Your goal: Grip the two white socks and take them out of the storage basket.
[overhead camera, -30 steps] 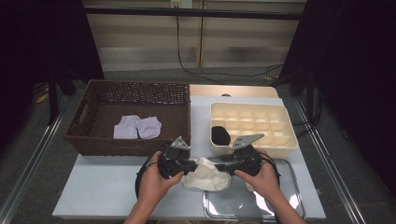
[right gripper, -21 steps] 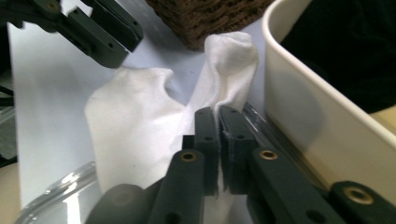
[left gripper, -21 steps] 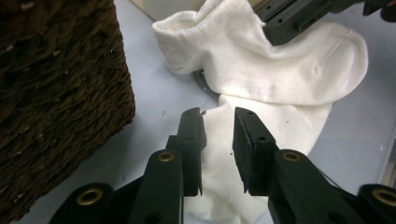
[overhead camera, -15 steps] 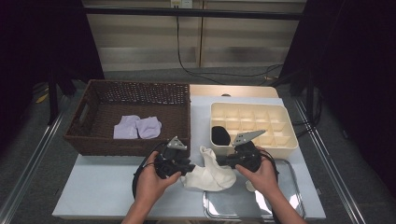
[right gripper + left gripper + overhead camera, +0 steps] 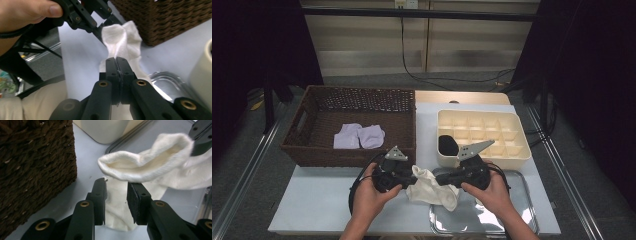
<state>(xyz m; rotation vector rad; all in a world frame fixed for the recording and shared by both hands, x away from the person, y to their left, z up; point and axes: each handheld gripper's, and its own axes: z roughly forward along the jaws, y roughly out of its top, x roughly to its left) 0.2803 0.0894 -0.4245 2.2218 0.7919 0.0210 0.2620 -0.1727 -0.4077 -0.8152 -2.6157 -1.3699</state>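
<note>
A cream-white knitted sock [image 5: 430,187] hangs between the two grippers near the front edge of the pale grey tabletop [image 5: 322,205], its lower end drooping onto the left rim of a shiny flat metal tray [image 5: 517,210] that lies at the front right corner. The right gripper [image 5: 443,178], held in the person's right hand [image 5: 492,192], has its black jaws pressed together on the sock's fabric; in the right gripper view the two pads meet with the cloth pinched at their tips [image 5: 116,60]. The left gripper [image 5: 411,179], held in the left hand [image 5: 371,197], has just been opening its jaws: they stand a narrow way apart with the sock's body between them, and in the left gripper view the ribbed open cuff [image 5: 145,167] floats above the pads without either pad pressing on it. A dark brown woven wicker basket [image 5: 312,150] sits at the back left of the tabletop, holding two pale lilac folded socks [image 5: 359,136]. A cream plastic compartment tray [image 5: 512,150] stands at the back right, with a black rolled item [image 5: 448,145] in its front left compartment.
</note>
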